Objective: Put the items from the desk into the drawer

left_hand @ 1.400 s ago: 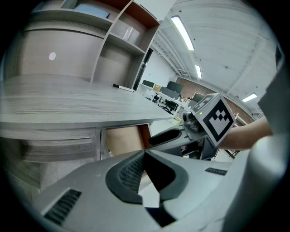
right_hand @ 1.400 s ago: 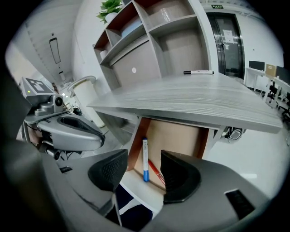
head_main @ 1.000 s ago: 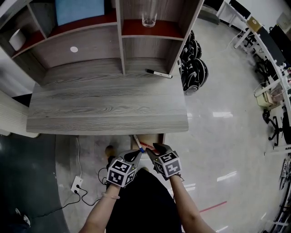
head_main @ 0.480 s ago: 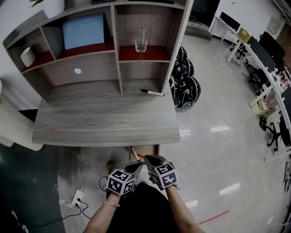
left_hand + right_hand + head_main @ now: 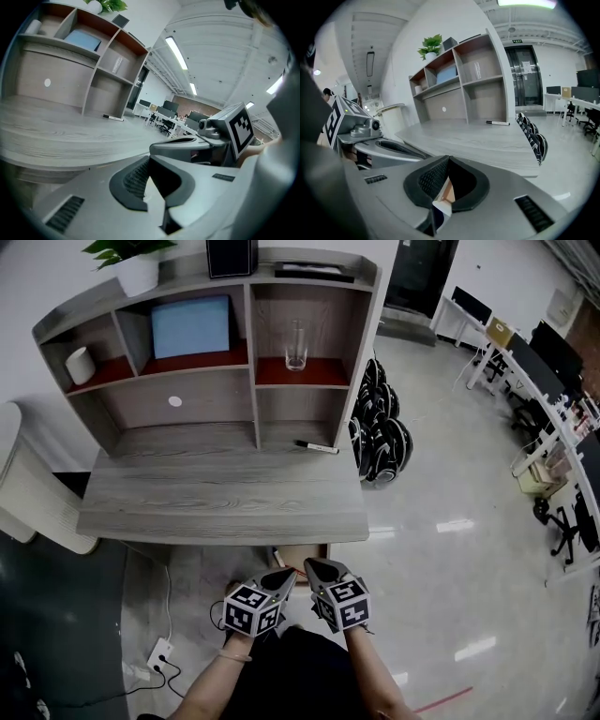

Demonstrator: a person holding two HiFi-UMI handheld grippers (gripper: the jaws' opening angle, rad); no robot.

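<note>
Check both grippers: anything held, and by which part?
Nothing held. The left gripper and right gripper both have jaws shut together, empty; the marker lies on the desk, away from both.

Both hands lift away from the drawer (image 5: 298,552) under the desk's (image 5: 225,507) front edge, so the left gripper (image 5: 285,575) and right gripper (image 5: 311,566) now sit higher and cover more of it. The right gripper's jaws go from apart to pressed together. Head tips back too, so the plant (image 5: 131,254) on top of the desk's shelves comes into shot.
</note>
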